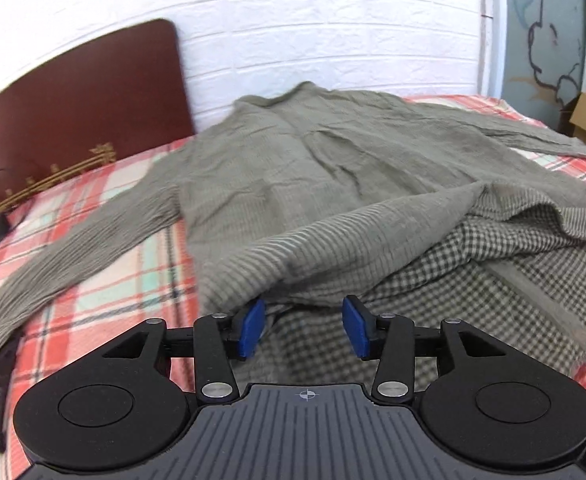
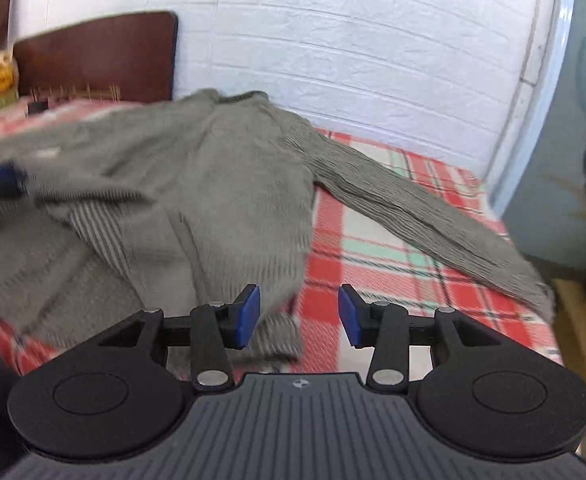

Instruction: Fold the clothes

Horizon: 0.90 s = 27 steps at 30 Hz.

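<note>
From the left wrist view, the left gripper (image 1: 303,326) hangs low over the near hem of a grey-green sweater (image 1: 301,152); its jaws stand apart with nothing pinched, the left blue pad (image 1: 252,330) tucked just under a turned-up fold of the hem (the checked inner side shows there); the sweater lies spread on a red plaid bedsheet (image 1: 93,216), one sleeve running toward the lower left, with a dark wooden headboard (image 1: 81,100) against the white brick wall behind.

From the right wrist view, the right gripper (image 2: 299,316) sits at the sweater's (image 2: 197,168) near corner; its jaws are parted and empty, the plaid sheet (image 2: 373,248) visible between them; the other sleeve stretches away to the right, and the picture is blurred.
</note>
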### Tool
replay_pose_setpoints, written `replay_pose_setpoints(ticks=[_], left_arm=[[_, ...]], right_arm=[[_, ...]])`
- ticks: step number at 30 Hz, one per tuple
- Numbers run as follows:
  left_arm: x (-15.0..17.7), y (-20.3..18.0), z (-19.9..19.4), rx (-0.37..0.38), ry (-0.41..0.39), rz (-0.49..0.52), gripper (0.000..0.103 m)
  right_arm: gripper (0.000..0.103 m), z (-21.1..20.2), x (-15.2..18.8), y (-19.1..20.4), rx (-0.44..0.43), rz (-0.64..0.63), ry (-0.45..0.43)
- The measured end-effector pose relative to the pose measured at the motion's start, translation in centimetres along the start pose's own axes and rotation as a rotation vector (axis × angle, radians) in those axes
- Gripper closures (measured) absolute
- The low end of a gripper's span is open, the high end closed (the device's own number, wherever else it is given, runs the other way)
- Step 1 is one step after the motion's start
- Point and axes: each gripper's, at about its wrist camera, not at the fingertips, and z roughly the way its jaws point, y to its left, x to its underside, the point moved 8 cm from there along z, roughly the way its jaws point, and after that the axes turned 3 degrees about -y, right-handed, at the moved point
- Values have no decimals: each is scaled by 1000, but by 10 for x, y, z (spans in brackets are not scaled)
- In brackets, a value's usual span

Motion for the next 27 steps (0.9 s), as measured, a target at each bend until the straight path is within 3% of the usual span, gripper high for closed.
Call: replay_pose_setpoints(ticks=[6, 11, 20, 21, 22, 23, 24, 25, 27], left_arm=[[19, 10, -22, -43, 21, -72, 43], [41, 12, -35, -108, 62, -47, 40], [52, 26, -22, -187, 83, -68, 41], [51, 26, -20, -181, 76, -81, 47], [49, 27, -17, -174, 70, -93, 74], [48, 27, -15, -164, 67, -104, 89], [47, 27, -14, -154, 63, -121, 99], [45, 29, -18, -158, 47, -140, 99], [40, 32, -27, -166, 12, -180, 100]], right_arm=[[56, -1, 20, 17, -4, -137, 37], [56, 10, 21, 30, -14, -182, 36], [57, 22, 4, 24, 5, -85, -3], [57, 23, 4, 22, 5, -66, -1], [58, 25, 4, 21, 4, -47, 2], [61, 26, 4, 20, 2, -28, 6], [75, 28, 4, 18, 2, -11, 14], [95, 28, 4, 17, 7, 6, 24], [99, 20, 1, 12, -1, 60, 18]])
